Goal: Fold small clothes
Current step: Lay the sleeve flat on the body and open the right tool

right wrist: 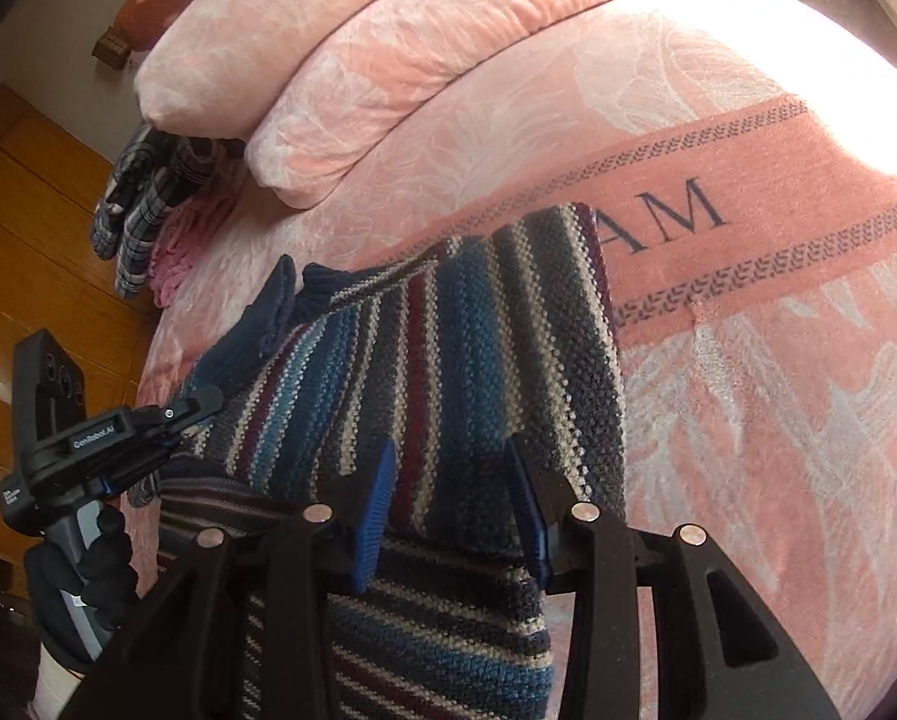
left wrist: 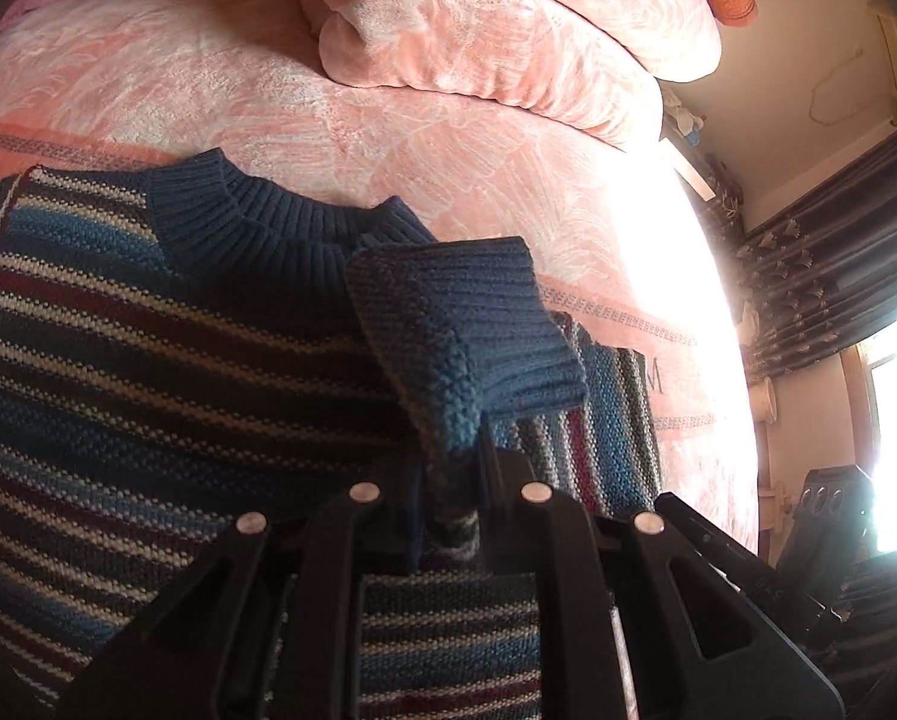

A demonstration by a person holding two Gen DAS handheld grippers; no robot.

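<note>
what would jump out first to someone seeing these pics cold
The striped sweater spread on the pink blanket fills the near part of both views. The left hand-held gripper is clamped on the sweater's blue sleeve cuff, lifted over the body, while the right hand-held gripper sits open above the stripes. Bright sunlight washes out the bed's far edge.

The striped sweater (left wrist: 166, 336) runs past the lower edge (hem unseen).

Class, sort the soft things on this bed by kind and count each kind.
Striped sweater: 1
Plaid garment: 1
Pink knitted item: 1
Folded pink quilts: 2
Pink bed blanket: 1
Total: 6
</note>
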